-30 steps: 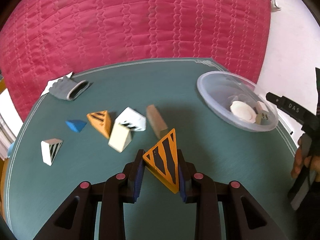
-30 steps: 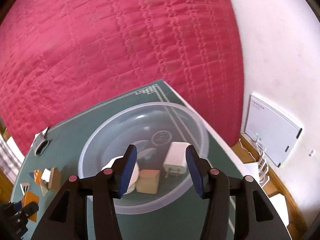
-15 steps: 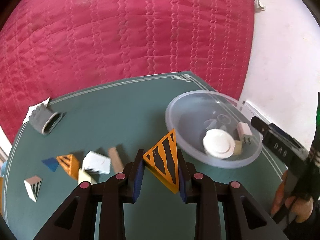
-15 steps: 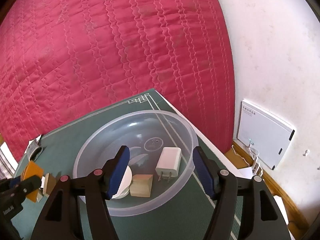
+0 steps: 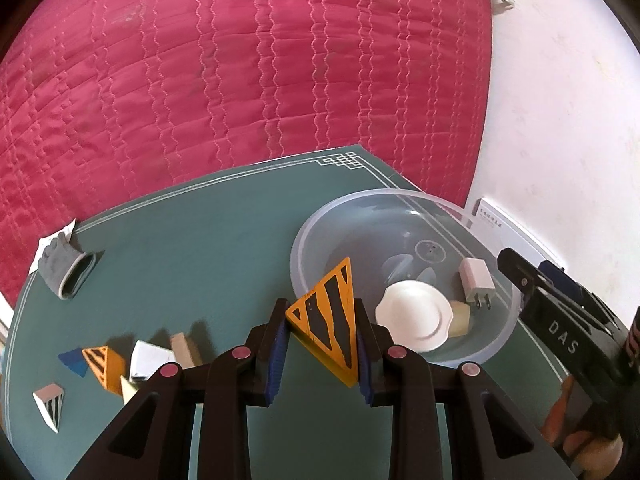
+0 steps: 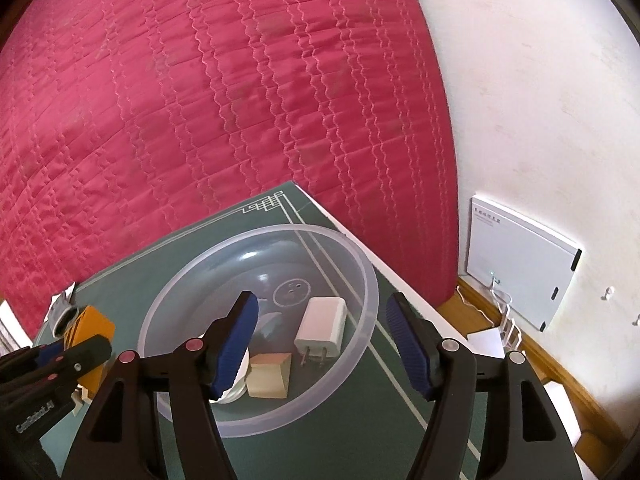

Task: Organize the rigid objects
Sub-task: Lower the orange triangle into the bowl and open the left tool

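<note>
My left gripper [image 5: 320, 330] is shut on an orange wedge with black stripes [image 5: 330, 320], held upright just left of the clear plastic bowl [image 5: 400, 196]. The wedge's tip overlaps the bowl's near-left rim. In the bowl lie a white round lid [image 5: 414, 316], a white charger plug [image 5: 476, 282] and a beige block [image 5: 460, 318]. My right gripper [image 6: 322, 320] hangs open above the bowl [image 6: 360, 264] with nothing between its blue pads. From there the charger [image 6: 322, 322], the beige block [image 6: 270, 374] and the orange wedge [image 6: 90, 322] at far left all show.
Loose blocks lie at the green table's left: a blue triangle [image 5: 74, 360], an orange striped wedge [image 5: 104, 366], a white block [image 5: 150, 362], a tan block [image 5: 184, 350], a white striped wedge [image 5: 50, 400]. A grey glove [image 5: 66, 272] lies farther back. A red quilt [image 5: 240, 80] rises behind; a white box [image 6: 520, 272] stands right.
My left gripper has carried the orange wedge to the right, from the loose blocks to the bowl's edge. The right gripper's jaws have spread wider over the bowl.
</note>
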